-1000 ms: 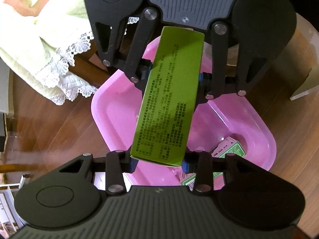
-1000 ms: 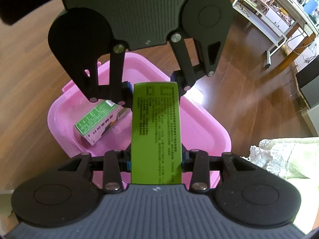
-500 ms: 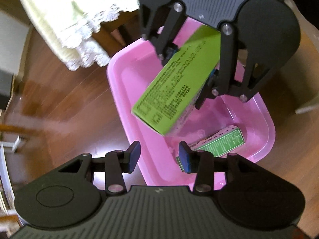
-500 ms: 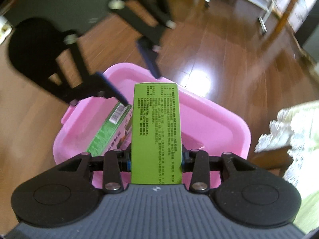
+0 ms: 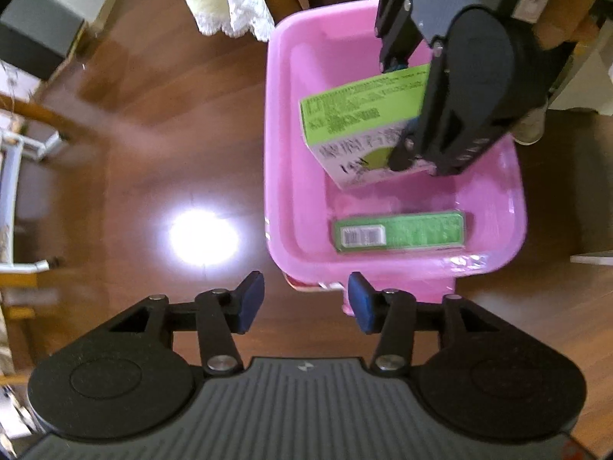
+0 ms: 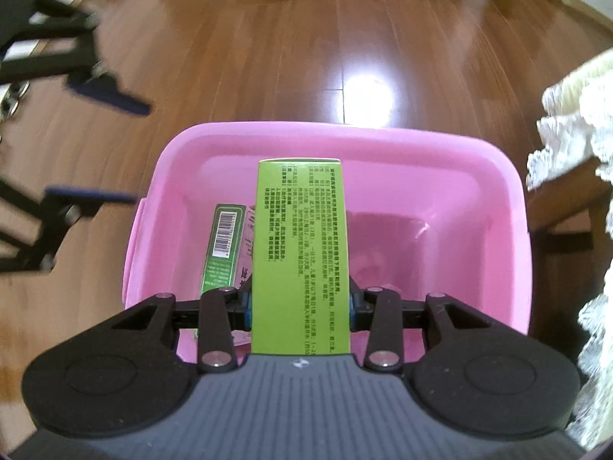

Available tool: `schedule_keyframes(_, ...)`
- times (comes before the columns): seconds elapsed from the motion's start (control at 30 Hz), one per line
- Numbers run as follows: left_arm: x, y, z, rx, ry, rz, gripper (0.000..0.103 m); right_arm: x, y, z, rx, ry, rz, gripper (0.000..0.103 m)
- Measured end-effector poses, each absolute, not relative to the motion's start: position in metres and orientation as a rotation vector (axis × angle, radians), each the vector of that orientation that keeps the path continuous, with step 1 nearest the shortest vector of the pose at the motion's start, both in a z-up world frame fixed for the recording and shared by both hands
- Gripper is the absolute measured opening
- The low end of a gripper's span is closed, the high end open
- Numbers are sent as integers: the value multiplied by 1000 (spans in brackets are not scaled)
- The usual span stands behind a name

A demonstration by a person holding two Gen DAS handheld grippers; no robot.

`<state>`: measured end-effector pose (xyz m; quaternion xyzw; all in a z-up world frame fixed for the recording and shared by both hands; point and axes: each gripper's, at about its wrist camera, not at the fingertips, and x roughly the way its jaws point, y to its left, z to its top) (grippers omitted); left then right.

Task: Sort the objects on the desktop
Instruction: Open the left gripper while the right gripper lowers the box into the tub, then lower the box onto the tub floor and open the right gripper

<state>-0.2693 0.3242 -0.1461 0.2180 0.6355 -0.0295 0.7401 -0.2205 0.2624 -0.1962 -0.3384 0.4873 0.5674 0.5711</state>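
Left wrist view gives you the layout from the side: your left claw hangs with its blue pads apart and nothing between them, just outside the near wall of the pink plastic bin, which sits on the wooden floor. Inside the bin a dark green carton with a barcode lies flat along that near wall. Farther in and to the right, your right claw is clamped on the lime-green carton, holding it above the bin's interior.

Right wrist view shows the relation your next move depends on. The lime-green carton runs straight out along the fingers of your right claw, its long axis pointing down into the pink bin. The dark green carton lies just to its left, roughly parallel, and the open patch of bin floor is to its right. Your right claw is the one placed to release; I judge the drop is best made toward that bare right side so the cartons do not stack.
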Motion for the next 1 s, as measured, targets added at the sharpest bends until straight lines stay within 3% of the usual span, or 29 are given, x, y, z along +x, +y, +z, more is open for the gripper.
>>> schedule_keyframes(0.57,-285,305,-164,434,1453,-123,54,-215,265,-224,-677,1304,1251,36)
schedule_keyframes(1.0,-288,306,-183,426,1496,-138,55,-218,258,-224,-642,1309,1283,39)
